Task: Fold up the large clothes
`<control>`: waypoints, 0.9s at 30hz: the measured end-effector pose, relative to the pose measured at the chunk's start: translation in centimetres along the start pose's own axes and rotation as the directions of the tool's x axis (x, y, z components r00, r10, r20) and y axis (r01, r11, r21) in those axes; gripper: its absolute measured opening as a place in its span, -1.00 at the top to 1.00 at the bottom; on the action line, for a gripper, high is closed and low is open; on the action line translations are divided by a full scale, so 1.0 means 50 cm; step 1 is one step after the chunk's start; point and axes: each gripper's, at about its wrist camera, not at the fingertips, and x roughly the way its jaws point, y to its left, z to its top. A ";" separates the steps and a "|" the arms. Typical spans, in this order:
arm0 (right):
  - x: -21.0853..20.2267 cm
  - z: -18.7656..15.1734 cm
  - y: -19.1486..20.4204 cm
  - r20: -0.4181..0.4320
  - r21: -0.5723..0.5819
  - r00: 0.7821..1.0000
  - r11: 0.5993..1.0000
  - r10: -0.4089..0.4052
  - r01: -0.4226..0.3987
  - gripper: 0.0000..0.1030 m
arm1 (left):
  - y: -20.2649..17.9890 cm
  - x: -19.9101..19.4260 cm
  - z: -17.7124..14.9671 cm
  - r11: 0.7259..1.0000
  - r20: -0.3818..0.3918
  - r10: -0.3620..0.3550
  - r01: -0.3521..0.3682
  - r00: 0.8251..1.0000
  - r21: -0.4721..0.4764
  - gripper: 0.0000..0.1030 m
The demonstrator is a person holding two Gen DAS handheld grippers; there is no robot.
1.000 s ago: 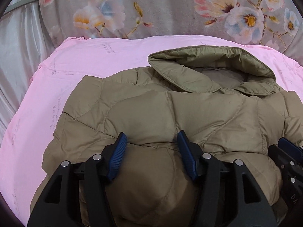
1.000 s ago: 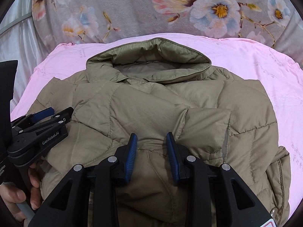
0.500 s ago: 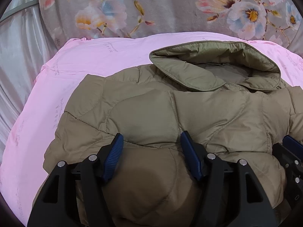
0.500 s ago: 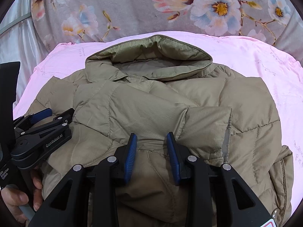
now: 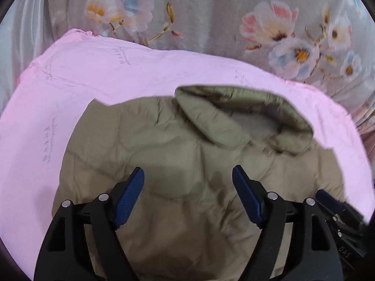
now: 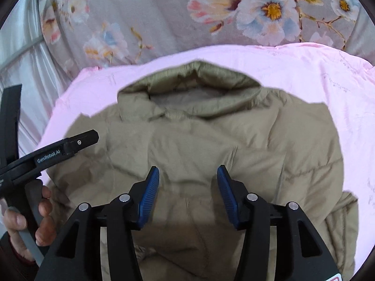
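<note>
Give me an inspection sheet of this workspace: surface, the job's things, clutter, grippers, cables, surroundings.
Surface: pink sheet, lightly creased, spread under the work.
Job's things: olive quilted jacket lying on the sheet, folded up compactly, collar at the far end.
Clutter: nothing seen.
Grippers: left gripper jaws opening, wide above the jacket, pads not pressing it; right gripper jaws opening, nothing pinched; a hand holds the left gripper's handle.
Cables: nothing seen.
Surroundings: grey floral fabric behind the sheet; pale satin-like cloth at the left.

Black left claw [image 5: 187,196], ribbed blue pads [image 5: 130,196], silver screws.
</note>
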 end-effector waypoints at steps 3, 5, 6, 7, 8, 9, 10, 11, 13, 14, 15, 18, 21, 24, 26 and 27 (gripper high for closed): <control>0.002 0.055 -0.049 0.011 0.165 0.996 0.982 0.086 -0.087 -0.09 | 0.003 0.032 0.056 0.993 -0.047 -0.083 0.078 0.995 -0.085 -0.57; 0.018 0.079 -0.090 0.025 0.295 0.989 0.944 0.146 -0.147 -0.10 | 0.005 0.069 0.080 0.985 -0.085 -0.113 0.100 0.990 -0.143 -0.57; 0.034 0.088 -0.112 0.028 0.358 0.986 0.919 0.164 -0.163 -0.10 | 0.008 0.094 0.089 0.975 -0.109 -0.144 0.122 0.984 -0.185 -0.57; 0.051 0.094 -0.130 0.024 0.405 0.986 0.900 0.164 -0.160 -0.11 | 0.010 0.121 0.094 0.964 -0.139 -0.181 0.148 0.974 -0.221 -0.57; 0.067 0.097 -0.141 0.015 0.434 0.987 0.888 0.159 -0.150 -0.12 | 0.010 0.138 0.092 0.956 -0.157 -0.203 0.161 0.967 -0.245 -0.57; 0.079 0.099 -0.148 0.007 0.453 0.987 0.879 0.161 -0.147 -0.12 | 0.010 0.160 0.090 0.946 -0.176 -0.225 0.171 0.958 -0.276 -0.56; 0.096 0.099 -0.152 0.003 0.470 0.984 0.868 0.177 -0.158 -0.12 | 0.010 0.173 0.090 0.940 -0.181 -0.234 0.175 0.955 -0.294 -0.48; 0.104 0.101 -0.149 0.003 0.468 0.982 0.868 0.187 -0.167 -0.09 | 0.009 0.177 0.090 0.936 -0.178 -0.242 0.182 0.954 -0.302 -0.41; 0.113 0.112 -0.132 -0.002 0.431 0.983 0.887 0.184 -0.165 0.09 | -0.003 0.183 0.097 0.922 -0.171 -0.296 0.235 0.940 -0.307 0.12; 0.117 0.120 -0.119 0.000 0.404 0.983 0.899 0.183 -0.167 0.49 | -0.008 0.182 0.101 0.920 -0.169 -0.305 0.245 0.937 -0.305 0.30; 0.118 0.129 -0.108 0.005 0.379 0.984 0.910 0.177 -0.166 0.74 | -0.015 0.174 0.110 0.926 -0.156 -0.297 0.243 0.942 -0.290 0.70; 0.088 0.142 -0.092 0.067 0.337 0.983 0.923 0.171 -0.183 0.92 | -0.017 0.131 0.127 0.934 -0.097 -0.292 0.262 0.951 -0.244 0.85; 0.066 0.122 -0.082 0.074 0.259 0.991 0.958 0.110 -0.126 0.93 | -0.013 0.096 0.107 0.962 -0.062 -0.241 0.230 0.969 -0.148 0.86; 0.095 0.087 -0.085 -0.004 0.215 0.999 0.976 0.034 -0.032 0.94 | -0.012 0.132 0.056 0.988 -0.093 -0.143 0.136 0.985 -0.078 0.87; 0.116 0.070 -0.092 -0.040 0.227 0.999 0.974 0.029 -0.019 0.97 | -0.004 0.167 0.022 0.991 -0.119 -0.120 0.112 0.986 -0.073 0.87; 0.118 0.066 -0.097 -0.044 0.226 0.999 0.974 0.029 -0.019 0.97 | -0.003 0.173 0.015 0.992 -0.111 -0.117 0.110 0.987 -0.067 0.87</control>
